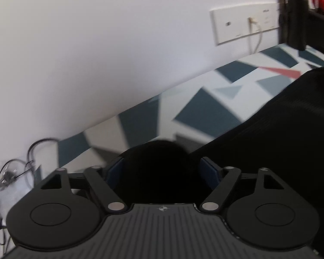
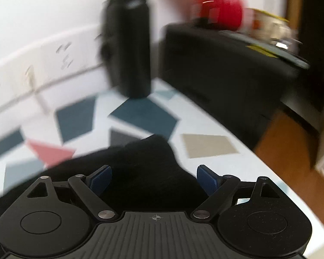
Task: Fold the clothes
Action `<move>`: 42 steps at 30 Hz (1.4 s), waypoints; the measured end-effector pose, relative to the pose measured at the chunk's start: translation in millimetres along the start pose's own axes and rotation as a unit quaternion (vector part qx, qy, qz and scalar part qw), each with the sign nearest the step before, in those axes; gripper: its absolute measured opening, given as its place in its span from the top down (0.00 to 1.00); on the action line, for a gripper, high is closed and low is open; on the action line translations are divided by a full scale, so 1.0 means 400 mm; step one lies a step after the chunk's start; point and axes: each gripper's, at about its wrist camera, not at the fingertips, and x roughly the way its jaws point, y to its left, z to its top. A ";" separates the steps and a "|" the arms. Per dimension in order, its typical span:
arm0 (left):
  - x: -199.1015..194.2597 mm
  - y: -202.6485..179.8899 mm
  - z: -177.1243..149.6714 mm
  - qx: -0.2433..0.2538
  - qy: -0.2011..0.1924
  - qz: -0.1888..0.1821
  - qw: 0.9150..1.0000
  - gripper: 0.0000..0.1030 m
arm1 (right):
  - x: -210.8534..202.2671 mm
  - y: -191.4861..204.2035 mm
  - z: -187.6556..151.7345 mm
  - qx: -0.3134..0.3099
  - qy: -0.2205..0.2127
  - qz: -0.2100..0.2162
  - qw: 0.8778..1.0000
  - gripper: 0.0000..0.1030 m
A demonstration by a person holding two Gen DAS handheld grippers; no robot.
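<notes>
A black garment [image 1: 280,125] lies on a table covered with a white cloth printed with blue, grey and red shapes [image 1: 205,108]. In the left wrist view a bunched corner of it [image 1: 159,166] sits between the blue pads of my left gripper [image 1: 161,170], whose jaws stand wide apart around it. In the right wrist view the garment [image 2: 144,161] also lies between the blue pads of my right gripper [image 2: 154,179], jaws wide apart, with a pointed corner sticking out ahead.
A tall black bottle [image 2: 128,43] stands at the back of the table by the white wall. A black box [image 2: 216,64] with a red ornament [image 2: 222,10] stands beside it. A socket panel [image 1: 244,23] and loose cables [image 1: 15,168] are by the wall. The table's right edge [image 2: 270,168] drops to a wooden floor.
</notes>
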 end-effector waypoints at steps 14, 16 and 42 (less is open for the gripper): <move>0.111 -0.067 0.068 -0.028 -0.014 0.016 0.999 0.21 | 0.207 0.011 0.087 -0.098 0.004 0.022 0.995 0.02; 0.080 -0.052 0.086 -0.053 -0.029 -0.012 0.998 0.18 | 0.237 0.001 0.114 -0.081 0.001 0.000 0.997 0.02; 0.018 0.099 -0.227 0.037 -0.023 0.004 0.999 0.99 | -0.033 0.129 0.122 0.115 -0.126 -0.064 0.983 0.01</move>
